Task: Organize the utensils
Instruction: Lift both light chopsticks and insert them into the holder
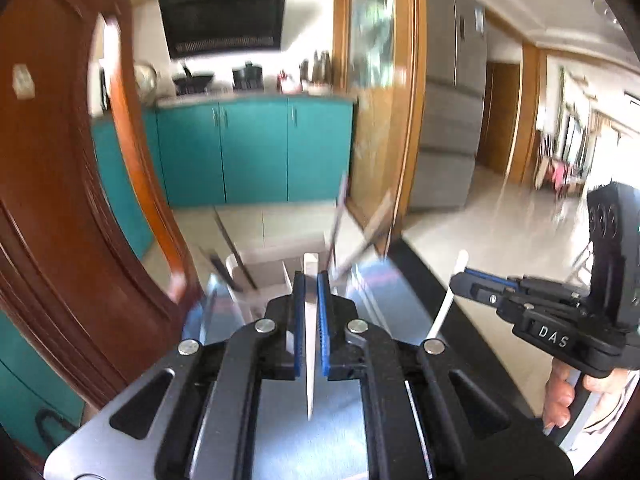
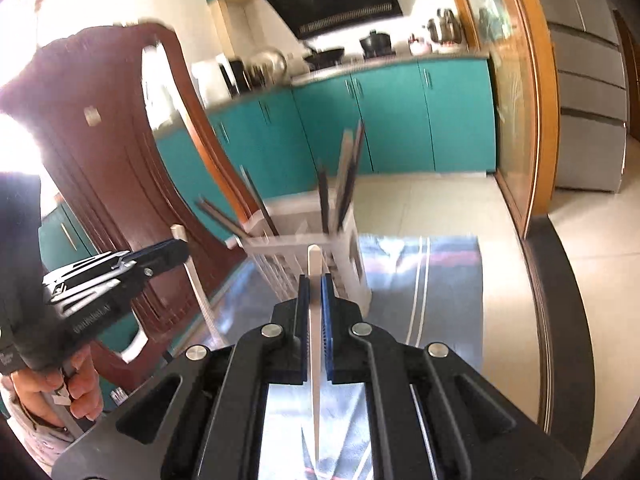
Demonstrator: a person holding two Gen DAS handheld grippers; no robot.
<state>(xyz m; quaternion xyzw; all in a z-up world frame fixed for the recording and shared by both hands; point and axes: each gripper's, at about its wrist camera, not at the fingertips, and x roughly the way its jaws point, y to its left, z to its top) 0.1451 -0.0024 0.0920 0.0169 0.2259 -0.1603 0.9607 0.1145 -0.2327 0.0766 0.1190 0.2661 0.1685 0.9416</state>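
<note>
Both grippers ride raised above the surface, angled slightly downward. The left gripper (image 1: 311, 280) has its blue-padded fingers (image 1: 323, 304) clamped together on a thin white stick. The right gripper (image 2: 314, 284) grips likewise. A bare hand (image 1: 560, 396) wraps the right handle; another hand (image 2: 76, 384) holds the left.

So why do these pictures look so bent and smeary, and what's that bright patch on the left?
Left wrist view: the fisheye lens bows the wooden chair and door frame, and motion blur smears the chopsticks in the white holder. Right wrist view: the same curving and blur, with blown-out window glare at the left edge; the white chopstick in the hand-held gripper stays sharp.
</note>
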